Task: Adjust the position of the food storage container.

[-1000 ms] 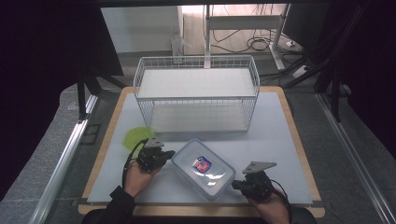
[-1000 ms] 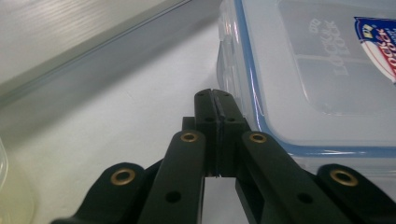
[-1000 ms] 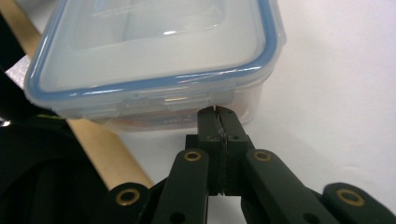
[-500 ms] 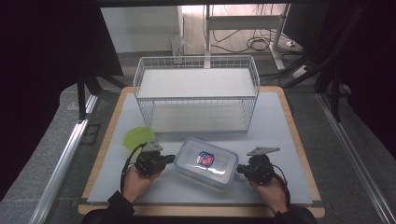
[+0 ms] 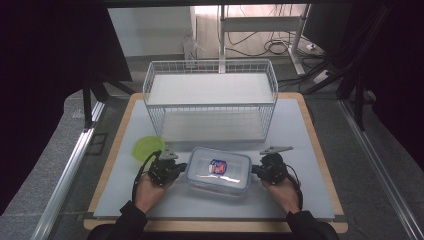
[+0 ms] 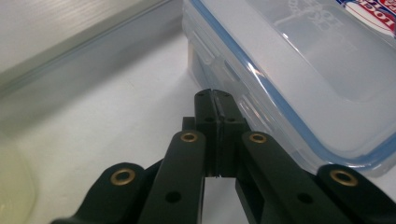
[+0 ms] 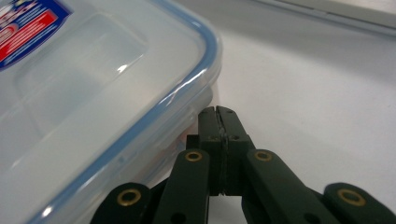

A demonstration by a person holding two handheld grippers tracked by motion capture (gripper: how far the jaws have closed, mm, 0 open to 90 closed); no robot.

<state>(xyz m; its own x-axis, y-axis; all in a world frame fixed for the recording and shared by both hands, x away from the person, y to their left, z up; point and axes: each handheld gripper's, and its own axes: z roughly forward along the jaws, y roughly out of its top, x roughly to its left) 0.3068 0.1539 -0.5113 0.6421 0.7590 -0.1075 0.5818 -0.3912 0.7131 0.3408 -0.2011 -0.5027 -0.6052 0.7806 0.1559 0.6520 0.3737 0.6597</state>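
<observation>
I bracket the lidded container [image 5: 218, 170] near the desk's front edge, left gripper [image 5: 179, 167] and right gripper [image 5: 256, 170] both pressed together; next, I judge, squeeze inward and lift.

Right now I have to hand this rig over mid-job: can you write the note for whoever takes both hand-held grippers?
Left hand-held gripper: jaws shut, nothing between them, tips at the left end of the clear lidded food container.
Right hand-held gripper: jaws shut, nothing held, tips at the container's right end.
Things: the container sits flat on the white table mat, lid on, in front of the white wire shelf rack. A yellow-green bowl lies behind the left hand.
Done: both grippers are set at opposite ends of the container.
Left: probably squeeze it between the closed tips and move it, perhaps to the rack.
</observation>
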